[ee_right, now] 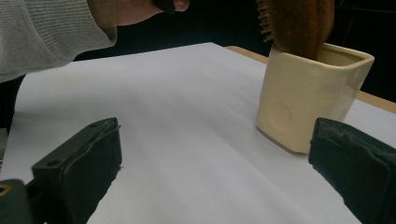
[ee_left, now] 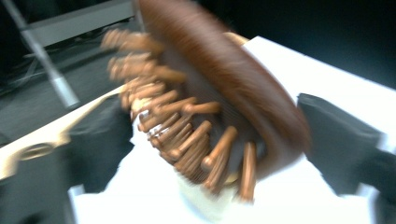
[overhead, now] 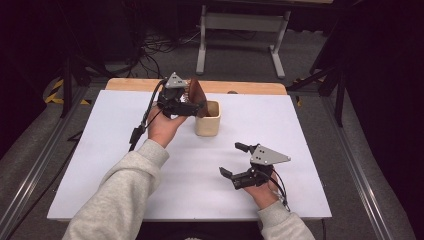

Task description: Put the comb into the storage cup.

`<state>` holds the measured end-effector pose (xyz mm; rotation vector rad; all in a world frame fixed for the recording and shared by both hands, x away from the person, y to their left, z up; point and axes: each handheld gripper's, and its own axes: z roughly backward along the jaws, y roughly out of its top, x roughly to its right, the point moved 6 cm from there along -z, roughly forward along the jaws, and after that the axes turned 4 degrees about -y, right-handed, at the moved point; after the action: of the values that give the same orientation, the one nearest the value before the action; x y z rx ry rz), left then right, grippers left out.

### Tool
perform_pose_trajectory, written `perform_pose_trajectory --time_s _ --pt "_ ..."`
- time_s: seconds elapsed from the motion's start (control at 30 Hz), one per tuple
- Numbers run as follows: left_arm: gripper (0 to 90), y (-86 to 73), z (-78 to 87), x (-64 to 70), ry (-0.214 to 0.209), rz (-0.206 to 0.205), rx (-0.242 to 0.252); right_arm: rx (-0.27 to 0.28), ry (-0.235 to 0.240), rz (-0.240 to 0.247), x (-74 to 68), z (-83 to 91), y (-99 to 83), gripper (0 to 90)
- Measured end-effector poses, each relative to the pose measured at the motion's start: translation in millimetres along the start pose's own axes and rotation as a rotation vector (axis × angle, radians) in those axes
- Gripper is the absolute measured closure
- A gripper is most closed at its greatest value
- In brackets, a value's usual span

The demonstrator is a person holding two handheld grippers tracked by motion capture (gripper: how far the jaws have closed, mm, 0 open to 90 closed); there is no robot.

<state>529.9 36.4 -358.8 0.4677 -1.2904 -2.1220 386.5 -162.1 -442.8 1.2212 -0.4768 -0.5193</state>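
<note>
Two grippers in play, near to far. Right gripper point(overhead: 239, 161) sits low over the near-right of the white counter point(overhead: 100, 165), fingers spread wide with nothing between them; right gripper view confirms this, bare counter between its two black fingers point(ee_right: 79, 168). Beyond it stands the cream cup point(overhead: 208, 120) around mid-counter, toward the far edge. Left gripper point(overhead: 196, 106) is at the cup's left rim, holding the wooden hairbrush point(overhead: 196, 92), whose lower end is down in the cup and whose head stands above the rim. High view doesn't resolve the grip; left gripper view does, though blurred: brush head sits between the two black fingers, bristle pegs facing the camera, fingers partly closed against it. Right gripper view adds the cup's square mouth, with the brush leaning in its far corner.
</note>
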Motion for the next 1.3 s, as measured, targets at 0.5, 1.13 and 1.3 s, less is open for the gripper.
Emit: perform_pose_trajectory --time_s 0.5,1.13,1.3 --pt "0.1 -4.7 45.6 1.2 -0.008 -0.068 0.077 0.017 -0.012 0.004 4.7 4.6 5.0 3.0" --pt "0.1 -47.5 127.3 16.2 -0.107 -0.056 0.189 0.024 -0.051 0.015 24.6 28.3 15.5 3.2" --pt "0.1 -69.4 136.9 11.5 -0.113 -0.005 0.173 0.019 -0.058 0.017 25.5 30.1 13.7 3.0"
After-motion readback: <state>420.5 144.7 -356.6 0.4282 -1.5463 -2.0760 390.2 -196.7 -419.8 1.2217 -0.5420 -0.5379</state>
